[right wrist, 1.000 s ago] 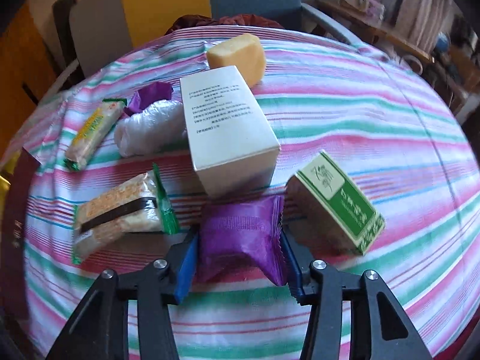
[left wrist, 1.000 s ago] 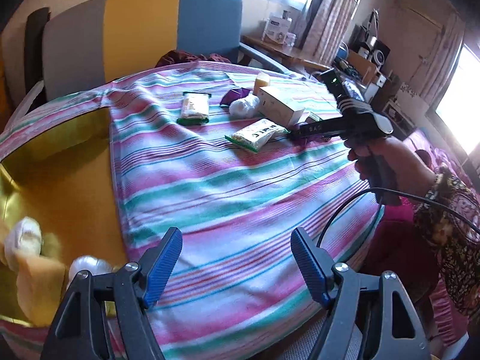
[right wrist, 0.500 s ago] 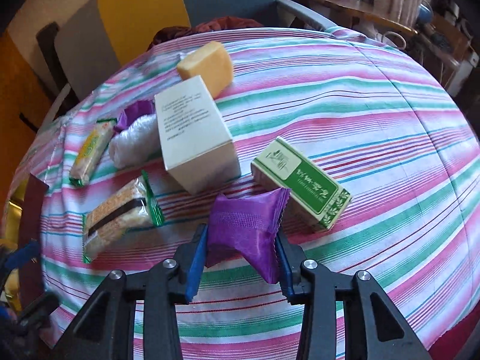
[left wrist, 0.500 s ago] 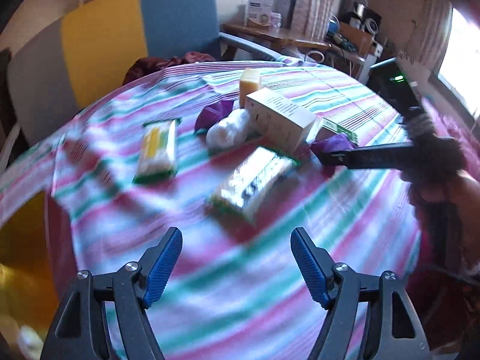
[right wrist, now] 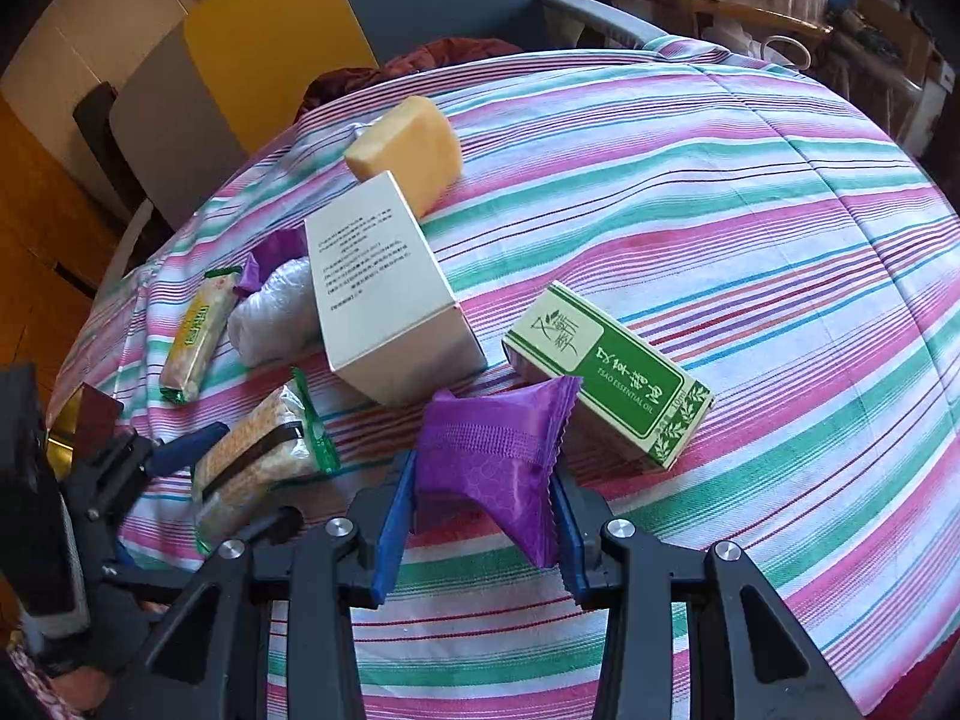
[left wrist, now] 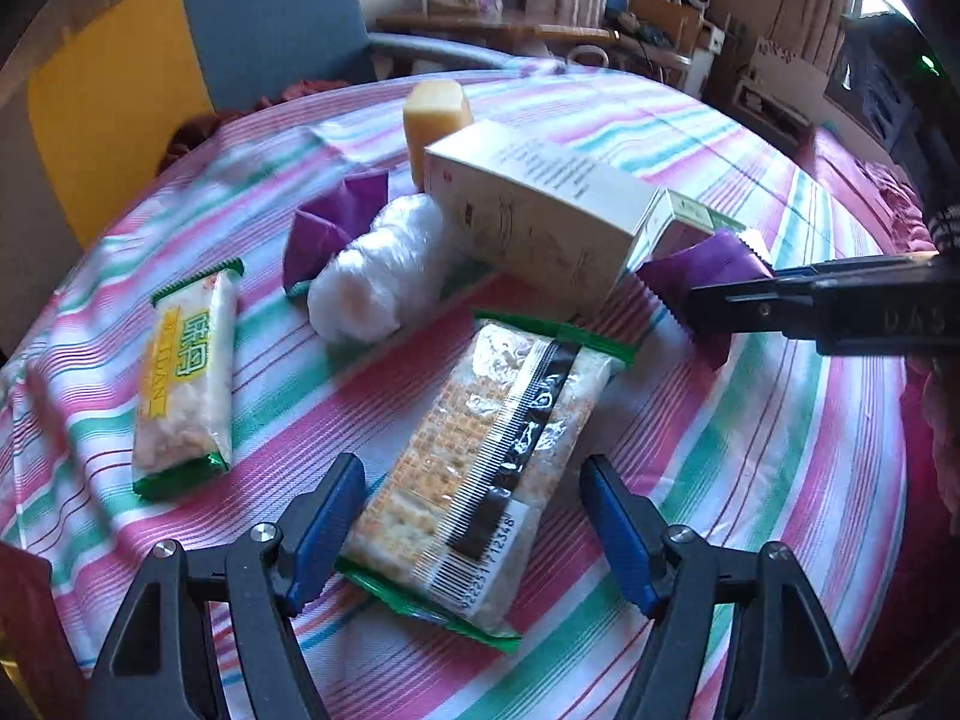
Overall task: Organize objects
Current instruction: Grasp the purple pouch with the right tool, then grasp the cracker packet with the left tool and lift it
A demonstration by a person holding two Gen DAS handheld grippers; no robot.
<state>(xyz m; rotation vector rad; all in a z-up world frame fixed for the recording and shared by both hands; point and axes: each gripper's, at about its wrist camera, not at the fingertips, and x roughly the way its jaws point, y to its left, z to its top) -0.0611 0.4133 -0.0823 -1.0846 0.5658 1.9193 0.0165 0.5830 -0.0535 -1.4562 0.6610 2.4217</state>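
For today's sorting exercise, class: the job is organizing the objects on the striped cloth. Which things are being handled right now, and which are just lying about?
Being handled:
- purple foil sachet, gripped in the right tongs
- clear-wrapped cracker pack with green ends, between the closing left tongs, not yet pressed

Lying about:
- white cardboard box
- green essential-oil carton
- yellow block
- yellow-labelled snack bar

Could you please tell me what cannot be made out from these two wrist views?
- Left view: the green box is mostly hidden behind the white box.
- Left view: the right tongs show from the side only, so their pads are unseen.
- Right view: the second purple packet is largely covered by the white box and the clear-wrapped bundle.
- Right view: the left tongs, closing around the cracker pack, are partly hidden by it.
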